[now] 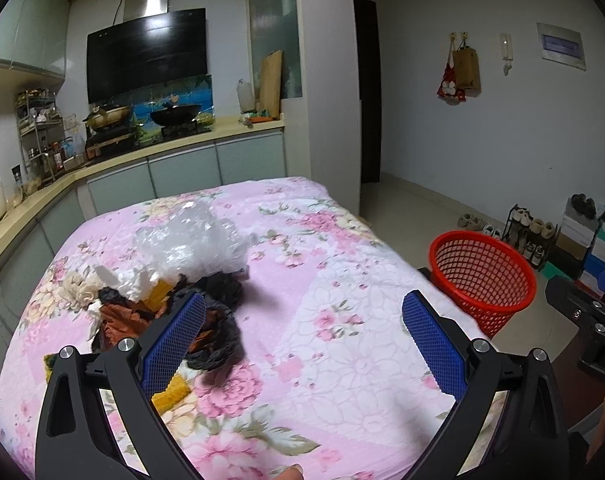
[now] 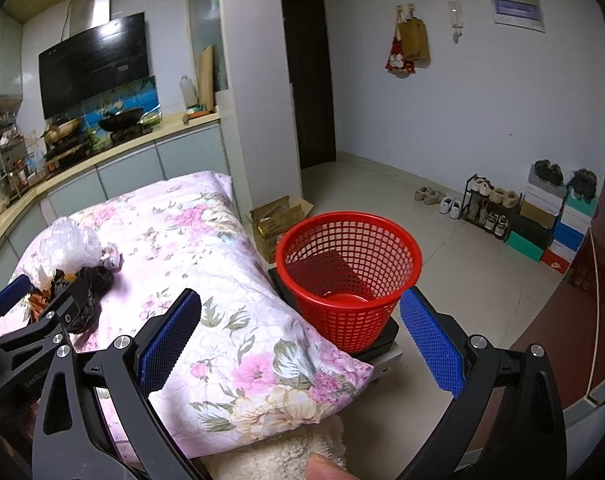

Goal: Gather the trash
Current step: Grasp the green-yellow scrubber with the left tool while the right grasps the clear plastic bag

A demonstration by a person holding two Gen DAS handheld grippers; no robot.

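Landmark: table draped in a pink floral quilted cloth (image 1: 322, 280), standing in front of a kitchen counter.

Trash heap (image 1: 174, 292) — lying on the cloth at its left part, toward the counter side. Contents: a crumpled clear plastic bag (image 1: 190, 240) at the far end of the heap; a wrinkled black plastic bag (image 1: 218, 284) just in front of it and touching it; rust-orange crumpled wrapping (image 1: 122, 316) and yellow scraps (image 1: 174, 392) at the near end; a tuft of cream fibre (image 1: 78, 288) at the heap's left edge.

Red plastic mesh wastebasket (image 2: 348, 276) — upright beside the table's right edge, resting on a dark low platform (image 2: 382, 340); nothing can be made out inside it.

Left gripper (image 1: 302, 336) — black frame, blue textured pads, jaws spread wide, holding nothing; poised above the cloth, its left pad overlapping the near end of the heap in this view.

Right gripper (image 2: 298, 338) — same build, jaws spread wide, holding nothing; positioned over the table's near right corner, with the basket seen between its pads.

Background, beyond the table: black range hood (image 1: 146, 52), dark wok (image 1: 174, 114), shoe rack (image 2: 486, 204) by the far wall.
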